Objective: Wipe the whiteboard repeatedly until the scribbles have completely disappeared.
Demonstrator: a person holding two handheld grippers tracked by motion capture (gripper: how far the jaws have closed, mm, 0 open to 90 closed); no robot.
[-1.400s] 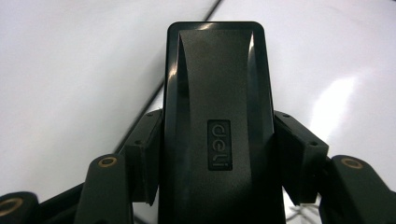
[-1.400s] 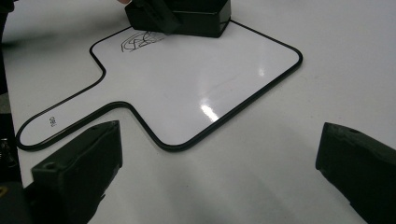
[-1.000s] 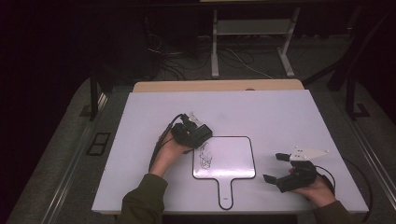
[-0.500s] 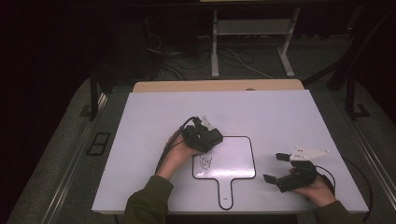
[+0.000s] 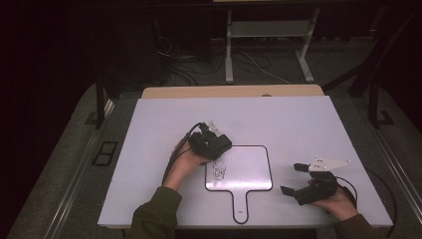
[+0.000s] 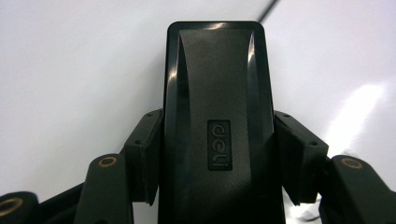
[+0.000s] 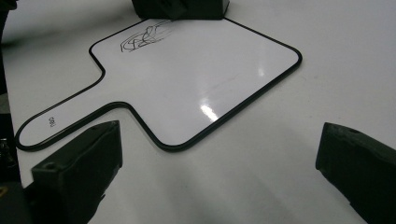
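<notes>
The left gripper [image 5: 217,149] clamps the eraser [image 6: 217,121] by its stiff, light (slick-looking) sides, above the whiteboard [image 5: 249,169]; the right gripper [image 5: 298,179] gapes empty.

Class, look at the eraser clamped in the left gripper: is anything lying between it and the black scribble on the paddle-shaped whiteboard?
Nothing visible does. The left gripper holds the black eraser at the top left corner of the whiteboard, right beside the scribble. The board between them is bare. The right gripper rests open, off to the board's right.
</notes>
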